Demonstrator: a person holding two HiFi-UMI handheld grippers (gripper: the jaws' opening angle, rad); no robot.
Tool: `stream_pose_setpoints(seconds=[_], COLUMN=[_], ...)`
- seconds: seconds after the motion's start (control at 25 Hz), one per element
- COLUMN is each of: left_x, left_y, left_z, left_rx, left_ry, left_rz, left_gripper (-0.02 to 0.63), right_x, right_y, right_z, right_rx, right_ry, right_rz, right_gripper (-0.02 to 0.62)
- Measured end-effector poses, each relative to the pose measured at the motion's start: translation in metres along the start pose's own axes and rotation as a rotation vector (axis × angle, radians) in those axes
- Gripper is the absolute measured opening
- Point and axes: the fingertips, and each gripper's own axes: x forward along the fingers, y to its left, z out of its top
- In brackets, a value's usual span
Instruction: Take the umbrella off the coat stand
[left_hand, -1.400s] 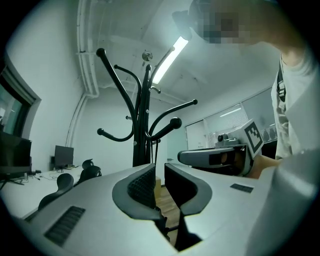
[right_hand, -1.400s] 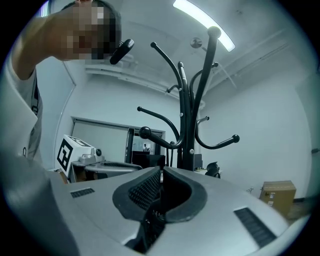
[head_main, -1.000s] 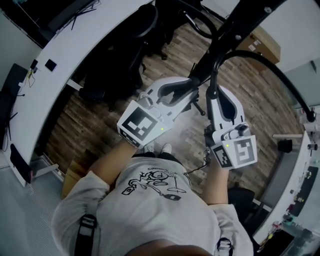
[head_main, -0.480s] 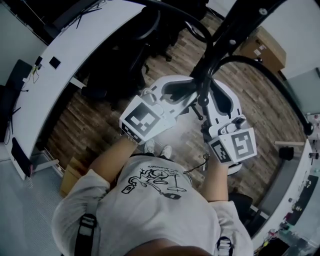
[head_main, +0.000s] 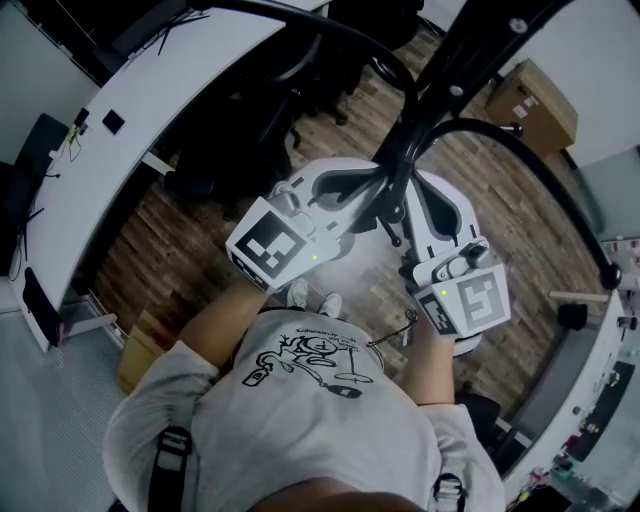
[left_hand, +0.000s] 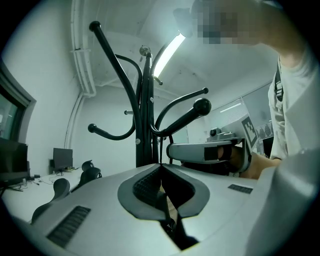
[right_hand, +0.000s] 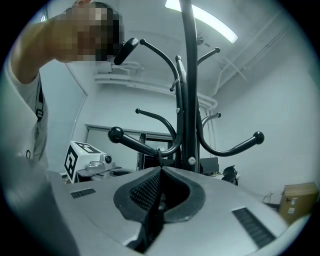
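The black coat stand (head_main: 432, 88) rises right in front of me, its pole (left_hand: 144, 115) and curved ball-tipped hooks (right_hand: 189, 90) filling both gripper views. A thin dark umbrella strap (left_hand: 157, 146) hangs from one hook, looped around it (right_hand: 159, 152). My left gripper (head_main: 378, 182) is shut, and its tips (left_hand: 160, 164) meet on that strap. My right gripper (head_main: 414, 192) comes in from the other side, also shut with its tips (right_hand: 161, 168) at the strap. The umbrella's body is hidden beneath the grippers.
A curved white desk (head_main: 130, 110) with black office chairs (head_main: 262, 100) lies to the left over wooden flooring (head_main: 165, 250). A cardboard box (head_main: 535, 100) sits at the upper right, and another white desk edge (head_main: 610, 335) runs along the right.
Both grippers have drawn slightly closer together around the stand's pole. The head view has shifted, so the stand sits a little further left.
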Motion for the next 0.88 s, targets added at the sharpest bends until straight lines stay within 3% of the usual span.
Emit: stream_pose_setpoints(seconds=[0.88], left_x=[-0.021], left_y=[-0.016], left_z=[0.032], left_rx=[-0.008], left_ry=[-0.063], left_rz=[0.026], left_gripper=[0.023], right_x=[-0.018], right_y=[0.023], right_z=[0.032], right_rx=[-0.047], right_ry=[-0.056], right_rz=[0.013], right_gripper=[0.008])
